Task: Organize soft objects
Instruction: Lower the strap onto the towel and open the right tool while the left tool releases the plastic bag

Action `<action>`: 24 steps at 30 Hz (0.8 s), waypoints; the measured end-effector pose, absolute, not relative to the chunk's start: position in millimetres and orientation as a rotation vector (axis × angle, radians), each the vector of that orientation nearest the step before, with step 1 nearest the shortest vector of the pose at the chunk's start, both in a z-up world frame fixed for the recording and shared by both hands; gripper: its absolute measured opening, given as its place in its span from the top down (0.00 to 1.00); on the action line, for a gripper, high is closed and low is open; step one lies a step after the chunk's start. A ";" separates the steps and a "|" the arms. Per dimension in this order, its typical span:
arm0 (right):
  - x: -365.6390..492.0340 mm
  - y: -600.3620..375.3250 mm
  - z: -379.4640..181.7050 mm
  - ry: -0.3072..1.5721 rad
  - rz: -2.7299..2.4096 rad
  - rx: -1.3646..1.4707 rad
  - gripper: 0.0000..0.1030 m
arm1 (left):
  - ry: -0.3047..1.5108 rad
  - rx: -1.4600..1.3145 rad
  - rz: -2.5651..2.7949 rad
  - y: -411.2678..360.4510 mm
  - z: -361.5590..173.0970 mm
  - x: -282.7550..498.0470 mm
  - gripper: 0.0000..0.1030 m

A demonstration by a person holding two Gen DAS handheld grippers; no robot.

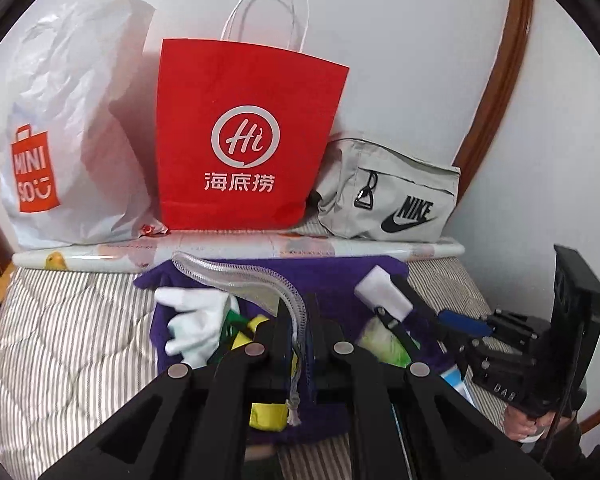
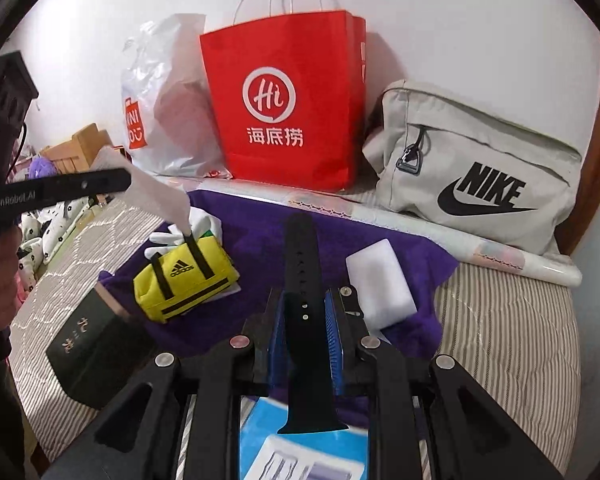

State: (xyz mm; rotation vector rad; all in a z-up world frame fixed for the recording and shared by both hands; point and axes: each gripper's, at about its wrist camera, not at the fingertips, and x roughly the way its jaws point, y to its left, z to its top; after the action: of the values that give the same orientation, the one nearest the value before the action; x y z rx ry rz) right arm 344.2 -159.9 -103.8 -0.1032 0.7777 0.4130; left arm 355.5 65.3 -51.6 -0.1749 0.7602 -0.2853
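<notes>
Right gripper (image 2: 305, 312) clamped on a black watch strap (image 2: 302, 280) above the purple cloth (image 2: 252, 232), left gripper (image 1: 298, 320) closed on a clear mesh pouch (image 1: 240, 276), yellow mini bag (image 2: 184, 280) and white sponge (image 2: 380, 280) on the cloth, bare striped bedding (image 2: 508, 340) to the right, red paper bag (image 2: 288, 100) and grey Nike pouch (image 2: 480, 168) lining the wall.

The bed (image 2: 508, 344) wears grey-and-white stripes; a purple cloth (image 2: 252, 240) covers its middle. On the cloth lie a yellow mini bag (image 2: 184, 280) with black straps and logo, white gloves (image 1: 196, 320) and a white sponge (image 2: 380, 284). Along the bed's far edge stand a red paper bag (image 2: 288, 100) with white lettering, a white plastic bag (image 1: 72, 120) with an orange-red logo, and a pale grey pouch (image 2: 476, 168) with black print. The strap (image 2: 304, 280) is black, the hand-held gripper's pads (image 2: 334, 340) blue. At the near-left edge sits a black box (image 2: 88, 344).
</notes>
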 end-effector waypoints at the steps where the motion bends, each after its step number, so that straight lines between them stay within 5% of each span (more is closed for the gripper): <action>1: 348.9 -159.6 -107.0 0.783 0.412 -0.106 0.80 | 0.762 -0.181 -0.289 65.4 -53.1 359.9 0.94; 24: 396.9 -154.0 -159.0 0.977 0.405 -0.115 0.80 | 1.044 -0.219 -0.243 71.1 -132.6 409.7 0.94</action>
State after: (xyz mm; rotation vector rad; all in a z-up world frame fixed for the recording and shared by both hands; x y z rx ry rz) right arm 396.9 -154.0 -159.0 -0.1154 0.9775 0.4047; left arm 409.7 71.1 -132.6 -0.2189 1.0438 -0.2430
